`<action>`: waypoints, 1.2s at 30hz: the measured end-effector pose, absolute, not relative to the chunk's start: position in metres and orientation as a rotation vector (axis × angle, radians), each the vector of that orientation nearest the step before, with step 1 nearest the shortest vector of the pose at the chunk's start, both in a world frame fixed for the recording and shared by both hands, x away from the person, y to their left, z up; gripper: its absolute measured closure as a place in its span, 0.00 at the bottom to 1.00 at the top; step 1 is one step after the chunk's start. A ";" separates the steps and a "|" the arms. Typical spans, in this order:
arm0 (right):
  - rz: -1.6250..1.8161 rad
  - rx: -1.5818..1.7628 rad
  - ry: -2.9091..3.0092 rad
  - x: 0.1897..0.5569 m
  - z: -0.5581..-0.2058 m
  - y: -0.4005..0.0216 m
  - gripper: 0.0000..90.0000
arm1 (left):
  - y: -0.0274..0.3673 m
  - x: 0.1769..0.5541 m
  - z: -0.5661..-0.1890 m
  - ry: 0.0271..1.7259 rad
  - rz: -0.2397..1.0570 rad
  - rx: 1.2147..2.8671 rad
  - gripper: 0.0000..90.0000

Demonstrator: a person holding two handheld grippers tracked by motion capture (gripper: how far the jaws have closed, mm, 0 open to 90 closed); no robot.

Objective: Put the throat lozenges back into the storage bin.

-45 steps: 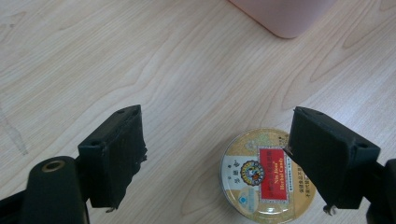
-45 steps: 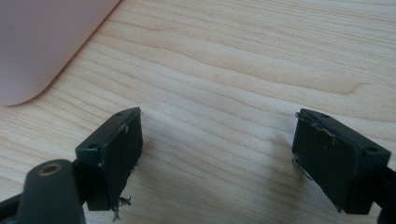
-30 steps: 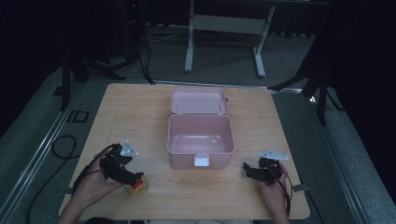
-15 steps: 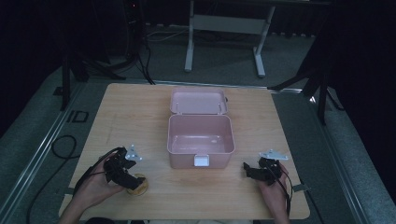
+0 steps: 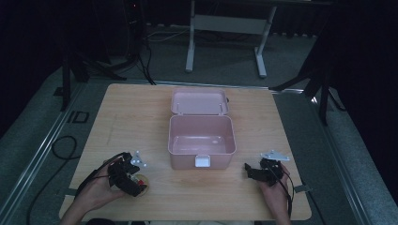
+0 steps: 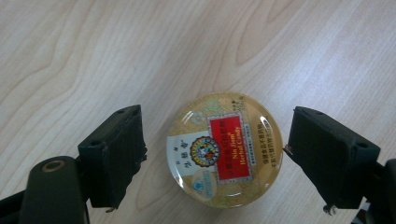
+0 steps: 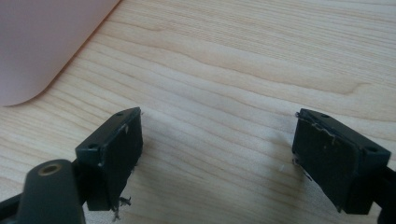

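L gripper [image 6: 215,161] w/ jaws just opening, spread either side of round candy tin [image 6: 224,149] flat on table [image 5: 141,108], pads clear; R gripper [image 7: 217,163] spread wide, holding nothing, near pink box [image 5: 202,140].

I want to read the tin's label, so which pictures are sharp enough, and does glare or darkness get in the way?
Left gripper view: bright and sharp; the round candy tin shows white glare spots along its domed lid, but the red label stays legible. High view: dim, surroundings nearly black, and the tin is too small to read. Right gripper view: well lit wood grain, with the pink box corner soft.
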State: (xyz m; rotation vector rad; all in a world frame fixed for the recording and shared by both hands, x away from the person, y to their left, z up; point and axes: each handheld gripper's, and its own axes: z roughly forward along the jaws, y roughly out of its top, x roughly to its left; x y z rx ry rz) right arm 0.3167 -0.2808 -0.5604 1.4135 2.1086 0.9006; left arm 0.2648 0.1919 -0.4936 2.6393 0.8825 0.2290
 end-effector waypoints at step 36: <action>0.901 1.413 2.109 0.317 -0.560 -0.281 0.18 | 0.177 0.270 -0.507 0.819 0.132 2.809 0.21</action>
